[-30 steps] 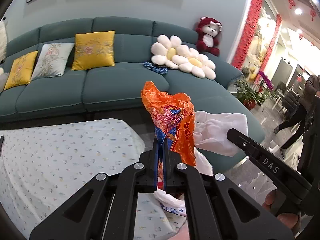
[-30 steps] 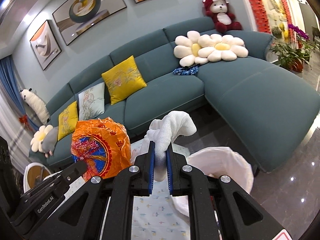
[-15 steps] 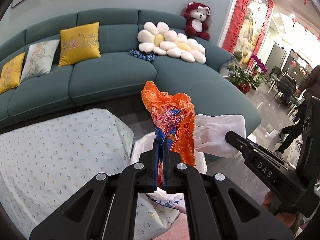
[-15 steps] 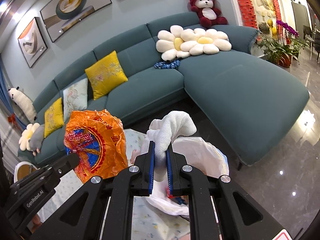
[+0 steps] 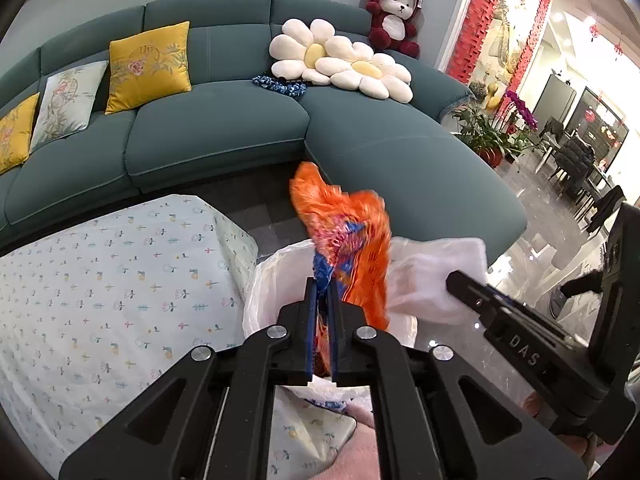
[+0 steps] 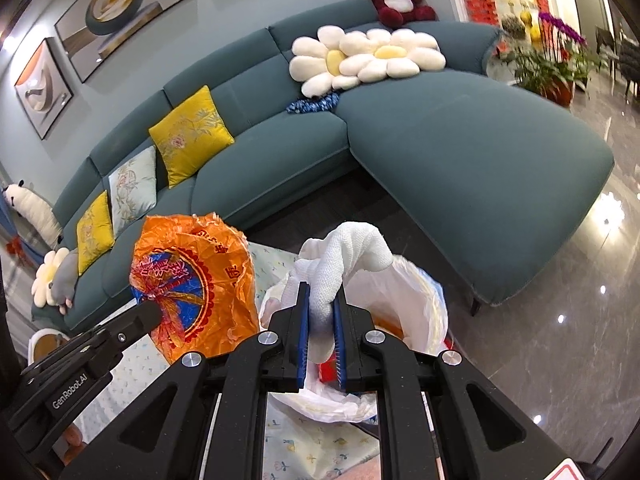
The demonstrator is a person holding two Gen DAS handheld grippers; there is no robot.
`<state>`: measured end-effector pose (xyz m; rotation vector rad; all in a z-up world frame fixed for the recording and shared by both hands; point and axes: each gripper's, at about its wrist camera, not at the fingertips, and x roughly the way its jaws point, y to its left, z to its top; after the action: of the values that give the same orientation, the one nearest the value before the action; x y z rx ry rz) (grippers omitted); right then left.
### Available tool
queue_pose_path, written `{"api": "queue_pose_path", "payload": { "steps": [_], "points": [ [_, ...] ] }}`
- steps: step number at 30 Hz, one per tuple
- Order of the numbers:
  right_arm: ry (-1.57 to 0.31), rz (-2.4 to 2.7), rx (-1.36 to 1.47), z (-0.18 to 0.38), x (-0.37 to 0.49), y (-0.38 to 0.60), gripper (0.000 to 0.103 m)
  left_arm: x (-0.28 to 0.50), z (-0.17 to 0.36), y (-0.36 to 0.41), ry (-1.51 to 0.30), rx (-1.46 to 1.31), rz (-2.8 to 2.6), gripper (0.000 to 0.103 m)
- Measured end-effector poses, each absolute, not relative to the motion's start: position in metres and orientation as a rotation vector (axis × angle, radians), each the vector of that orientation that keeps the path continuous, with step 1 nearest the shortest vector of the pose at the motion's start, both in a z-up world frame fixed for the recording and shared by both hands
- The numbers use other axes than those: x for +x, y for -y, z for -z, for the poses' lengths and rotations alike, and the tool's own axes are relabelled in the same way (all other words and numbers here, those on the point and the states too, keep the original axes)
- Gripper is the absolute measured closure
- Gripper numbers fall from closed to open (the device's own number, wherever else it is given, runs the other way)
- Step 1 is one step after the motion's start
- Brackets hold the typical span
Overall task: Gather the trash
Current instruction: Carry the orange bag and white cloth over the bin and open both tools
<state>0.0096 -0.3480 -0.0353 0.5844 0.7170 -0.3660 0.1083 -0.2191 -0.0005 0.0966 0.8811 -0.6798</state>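
Observation:
My left gripper (image 5: 322, 284) has a crumpled orange and blue snack wrapper (image 5: 352, 232) standing up between its pads; its jaws are opening, with the wrapper still filling the narrow gap. My right gripper (image 6: 322, 288) holds a wad of white paper towel (image 6: 344, 256) the same way, and its jaws are opening too. Both hang just over the mouth of a bin lined with a white trash bag (image 6: 416, 292), with red and orange scraps inside. The right wrist view shows the wrapper (image 6: 192, 276) to the left of the towel.
A table under a flower-print cloth (image 5: 120, 280) stands left of the bag (image 5: 272, 280). Behind runs a teal corner sofa (image 5: 220, 128) with yellow cushions and daisy pillows. Glossy floor (image 6: 560, 340) lies to the right. Pink fabric (image 5: 356, 452) shows at the bottom edge.
Both grippers have come down and forward over the bag, which now fills more of each view. The gap between each pair of pads has widened slightly around its item.

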Motion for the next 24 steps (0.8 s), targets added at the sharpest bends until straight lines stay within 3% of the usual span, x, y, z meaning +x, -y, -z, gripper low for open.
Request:
{"api": "queue_pose_path", "payload": {
  "steps": [2,5,7,9,11,15,24],
  "points": [
    [-0.741,0.372,0.594,0.046,0.018,0.351,0.086,0.115,0.007,0.221,-0.902,0.093,0.651,0.073],
    [-0.781,0.384,0.584,0.054,0.029,0.351,0.085,0.116,0.007,0.217,-0.893,0.087,0.614,0.066],
    [-0.770,0.384,0.564,0.049,0.029,0.346,0.078,0.114,0.003,0.210,-0.876,0.089,0.594,0.050],
    [-0.761,0.393,0.532,0.041,0.025,0.339,0.061,0.111,-0.004,0.202,-0.850,0.085,0.569,0.047],
    [-0.756,0.402,0.496,0.032,0.021,0.331,0.060,0.106,-0.010,0.193,-0.836,0.078,0.564,0.046],
    [-0.755,0.407,0.421,0.014,0.013,0.315,0.045,0.099,-0.020,0.175,-0.815,0.065,0.541,0.041],
    [-0.749,0.427,0.318,-0.007,0.001,0.285,0.034,0.081,-0.039,0.133,-0.756,0.073,0.477,0.028]
  ]
}}
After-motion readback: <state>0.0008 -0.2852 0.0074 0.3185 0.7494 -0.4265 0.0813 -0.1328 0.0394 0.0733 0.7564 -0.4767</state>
